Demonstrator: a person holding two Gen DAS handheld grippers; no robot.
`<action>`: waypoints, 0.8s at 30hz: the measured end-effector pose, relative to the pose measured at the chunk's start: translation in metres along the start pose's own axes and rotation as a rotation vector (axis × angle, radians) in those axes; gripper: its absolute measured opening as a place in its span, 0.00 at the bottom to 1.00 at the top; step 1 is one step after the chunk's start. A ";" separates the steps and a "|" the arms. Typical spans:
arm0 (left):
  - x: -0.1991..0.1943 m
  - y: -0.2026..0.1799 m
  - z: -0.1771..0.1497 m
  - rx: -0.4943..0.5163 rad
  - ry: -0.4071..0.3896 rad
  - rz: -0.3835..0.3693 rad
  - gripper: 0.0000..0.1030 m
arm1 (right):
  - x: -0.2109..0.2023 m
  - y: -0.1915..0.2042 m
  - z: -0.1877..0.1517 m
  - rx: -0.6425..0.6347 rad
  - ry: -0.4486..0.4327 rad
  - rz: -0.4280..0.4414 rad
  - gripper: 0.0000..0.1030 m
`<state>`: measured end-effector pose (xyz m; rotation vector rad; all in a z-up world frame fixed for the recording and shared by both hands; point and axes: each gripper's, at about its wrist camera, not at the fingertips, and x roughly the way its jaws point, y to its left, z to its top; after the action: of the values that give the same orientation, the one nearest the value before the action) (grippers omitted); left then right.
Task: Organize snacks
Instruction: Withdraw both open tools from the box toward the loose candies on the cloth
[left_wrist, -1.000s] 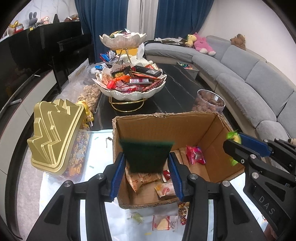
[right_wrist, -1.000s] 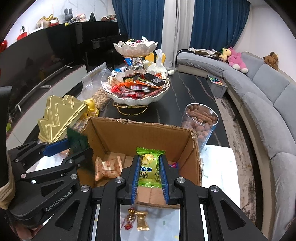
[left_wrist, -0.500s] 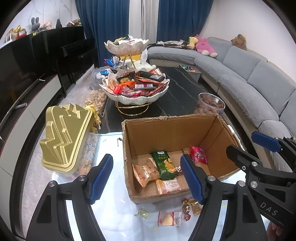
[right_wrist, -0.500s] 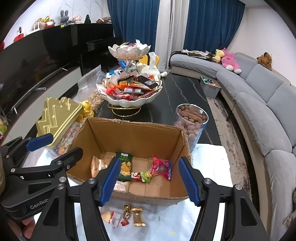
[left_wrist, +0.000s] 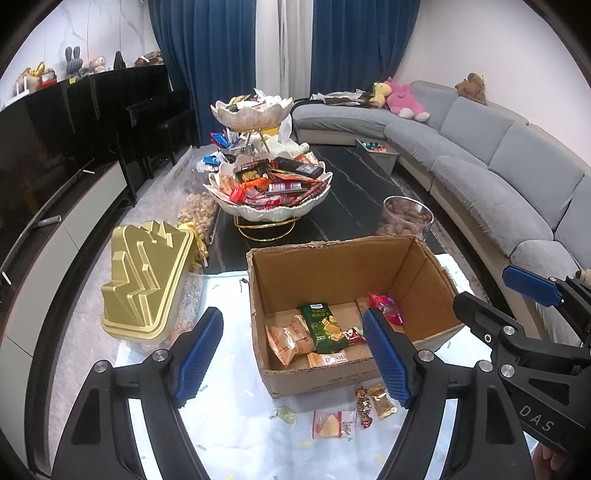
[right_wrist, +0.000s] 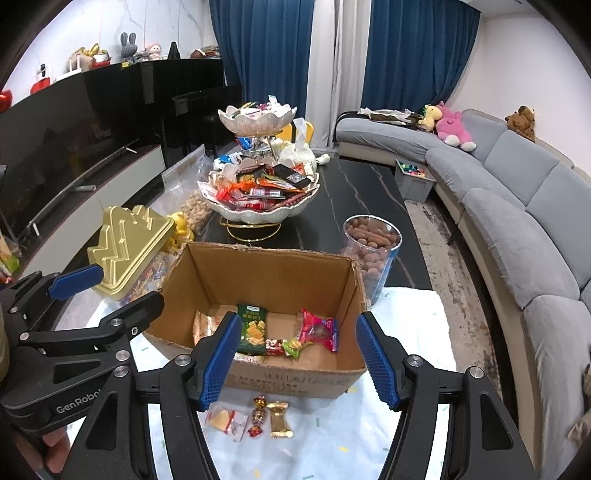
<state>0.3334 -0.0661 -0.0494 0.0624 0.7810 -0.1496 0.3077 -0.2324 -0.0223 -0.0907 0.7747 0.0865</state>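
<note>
An open cardboard box stands on the white cloth. Inside lie a dark green packet, orange packets, a pink packet and a small yellow-green packet. My left gripper hangs open above the box's near left side, nothing between its blue pads. My right gripper hangs open over the near right side, also empty. Loose wrapped sweets lie on the cloth in front of the box.
Left of the box stands a container with a gold lid. Behind it are a two-tier bowl heaped with snacks, a bag of peanuts and a clear jar of nuts. A grey sofa curves along the right.
Both grippers opened and let go: the green packet from the left and the yellow-green packet from the right now lie in the box. Both grippers have drawn back and up.
</note>
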 end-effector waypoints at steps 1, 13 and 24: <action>-0.002 -0.001 0.000 0.001 -0.002 0.001 0.75 | -0.002 0.000 0.000 -0.001 -0.002 0.000 0.63; -0.030 -0.003 -0.001 0.008 -0.028 0.012 0.75 | -0.034 0.001 -0.004 -0.004 -0.044 -0.005 0.63; -0.043 -0.004 -0.013 -0.001 -0.040 0.011 0.75 | -0.043 0.004 -0.010 -0.009 -0.051 -0.006 0.63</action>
<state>0.2938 -0.0639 -0.0283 0.0626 0.7410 -0.1401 0.2699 -0.2318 0.0001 -0.0985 0.7229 0.0867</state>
